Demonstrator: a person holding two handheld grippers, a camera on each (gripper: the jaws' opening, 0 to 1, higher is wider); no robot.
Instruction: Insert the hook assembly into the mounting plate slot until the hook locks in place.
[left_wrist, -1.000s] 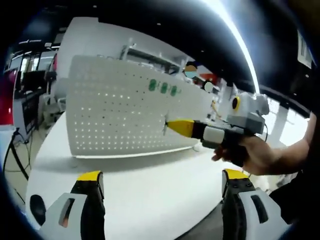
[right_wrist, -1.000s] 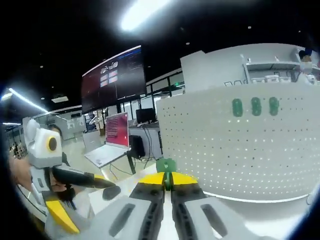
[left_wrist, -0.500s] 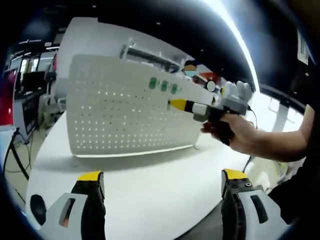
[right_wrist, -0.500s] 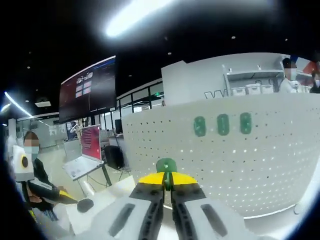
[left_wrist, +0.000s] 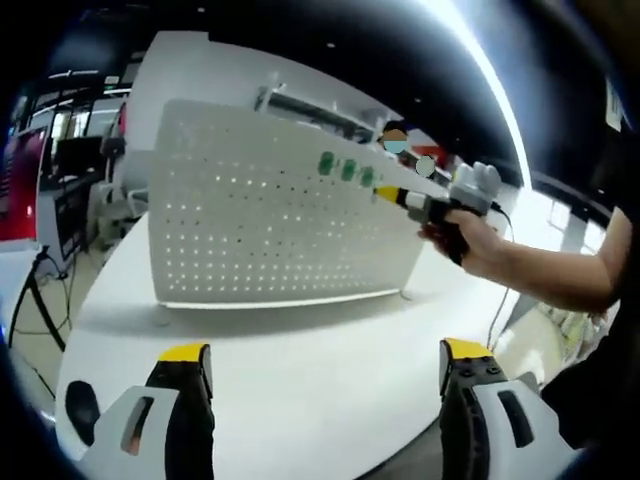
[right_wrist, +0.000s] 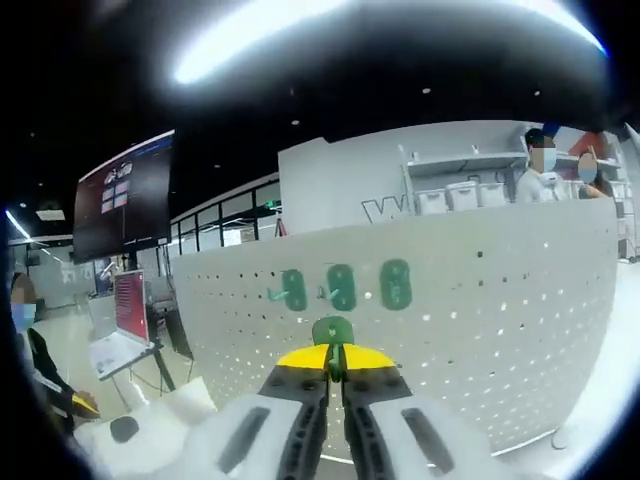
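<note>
A white pegboard mounting plate (left_wrist: 270, 230) stands upright on the white round table (left_wrist: 300, 370), with three green hooks (left_wrist: 347, 170) near its top. My left gripper (left_wrist: 320, 365) is open low over the table, nothing between its jaws. My right gripper (right_wrist: 335, 358) is shut on a green hook (right_wrist: 332, 331), held close in front of the plate (right_wrist: 480, 330), just below the three mounted hooks (right_wrist: 341, 287). In the left gripper view the right gripper (left_wrist: 385, 194) reaches the plate's upper right, held by a hand (left_wrist: 470, 240).
Behind the plate are white shelves with bins (right_wrist: 470, 195) and people standing. A large dark screen (right_wrist: 125, 195) and a red laptop (right_wrist: 128, 305) sit to the left. The table's front edge (left_wrist: 90, 330) lies near my left gripper.
The right gripper has risen and moved toward the plate's top row, carrying the green hook up beside the three mounted hooks. The left gripper stays open and has hardly moved.
</note>
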